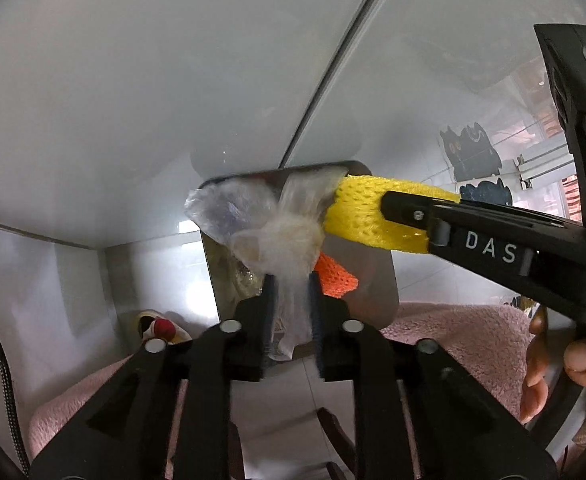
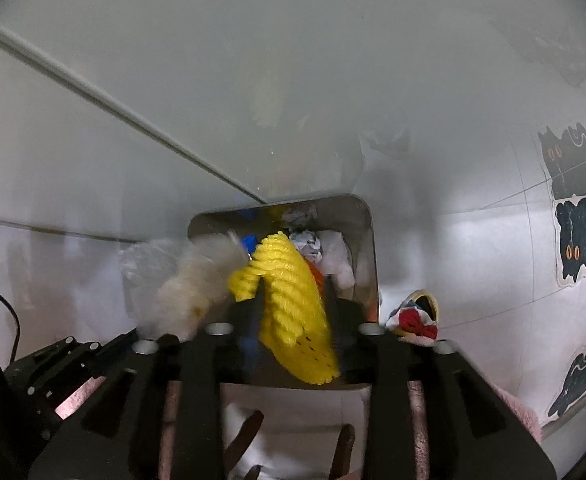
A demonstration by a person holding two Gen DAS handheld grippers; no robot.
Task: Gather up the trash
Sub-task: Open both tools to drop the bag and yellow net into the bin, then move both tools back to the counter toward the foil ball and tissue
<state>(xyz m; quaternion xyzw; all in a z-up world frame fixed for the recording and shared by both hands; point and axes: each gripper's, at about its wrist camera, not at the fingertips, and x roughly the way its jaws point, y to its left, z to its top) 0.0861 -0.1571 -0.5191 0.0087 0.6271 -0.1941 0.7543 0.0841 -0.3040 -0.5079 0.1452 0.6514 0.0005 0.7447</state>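
Left wrist view, left tongs [image 1: 291,300] loosely parted around clear bag [image 1: 269,236], right tongs [image 2: 293,316] apparently slack around yellow net [image 2: 289,292], bin [image 2: 367,240] contents half hidden.

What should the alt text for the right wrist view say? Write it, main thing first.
The right gripper has a yellow foam net between its fingers above a metal bin already holding crumpled paper. A clear plastic bag hangs at the bin's left edge.
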